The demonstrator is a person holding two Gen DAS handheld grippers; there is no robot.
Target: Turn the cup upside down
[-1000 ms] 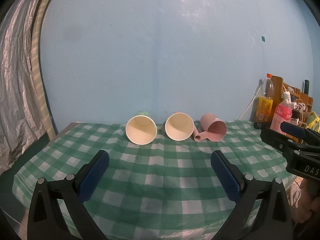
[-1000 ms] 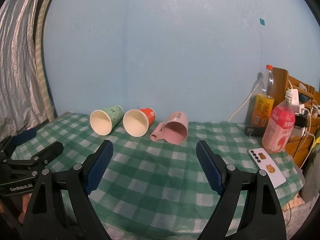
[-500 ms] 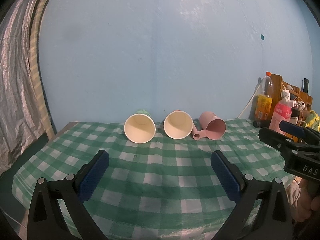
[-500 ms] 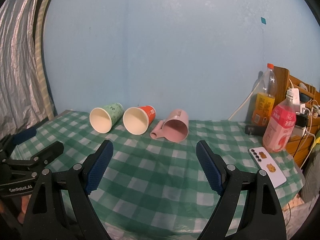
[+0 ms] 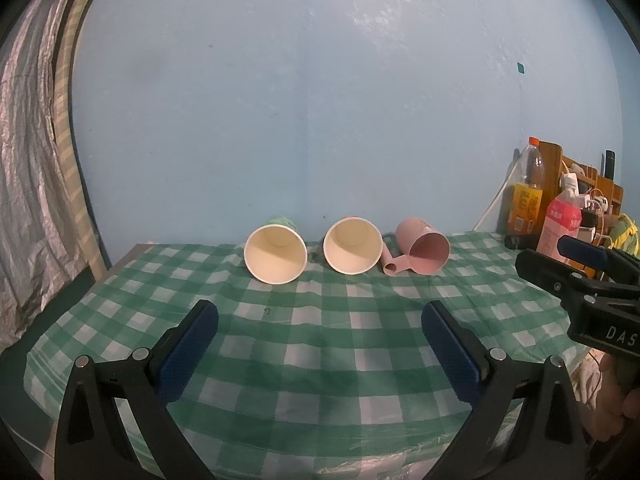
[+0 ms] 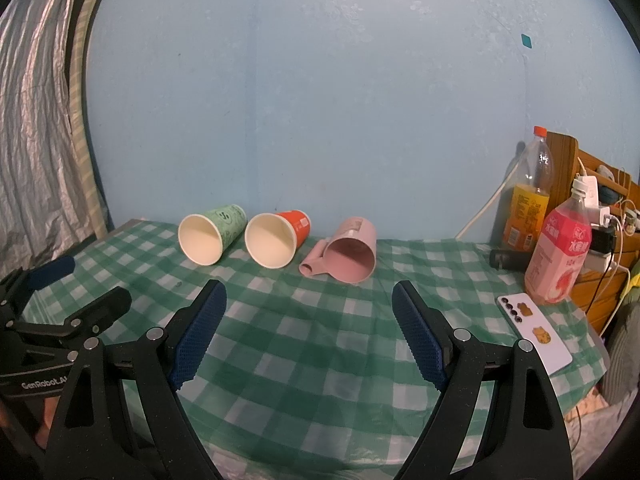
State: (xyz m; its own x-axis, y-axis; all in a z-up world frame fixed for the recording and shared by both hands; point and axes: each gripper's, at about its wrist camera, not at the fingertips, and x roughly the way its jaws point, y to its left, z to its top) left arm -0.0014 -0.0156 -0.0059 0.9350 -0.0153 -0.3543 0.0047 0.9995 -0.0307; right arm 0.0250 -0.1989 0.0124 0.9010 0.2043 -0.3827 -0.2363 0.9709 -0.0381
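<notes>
Three cups lie on their sides at the back of the green checked table, mouths facing me: a green paper cup [image 6: 212, 234] [image 5: 275, 254], a red paper cup [image 6: 277, 239] [image 5: 352, 245] and a pink plastic mug [image 6: 350, 254] [image 5: 424, 247] with its handle to the left. My left gripper [image 5: 319, 320] is open and empty, well short of the cups. My right gripper [image 6: 309, 304] is open and empty, also short of them, roughly in line with the red cup and the mug.
An orange drink bottle [image 6: 527, 200], a pink drink bottle [image 6: 560, 256], a small dark object [image 6: 508, 259] and a white phone [image 6: 534, 332] sit at the table's right side. A wooden shelf with chargers [image 6: 600, 208] stands behind. A silver curtain [image 6: 36, 120] hangs left.
Both views have shifted slightly; the cups sit a little higher in the left wrist view. Both grippers stay open, nothing on the table has moved.
</notes>
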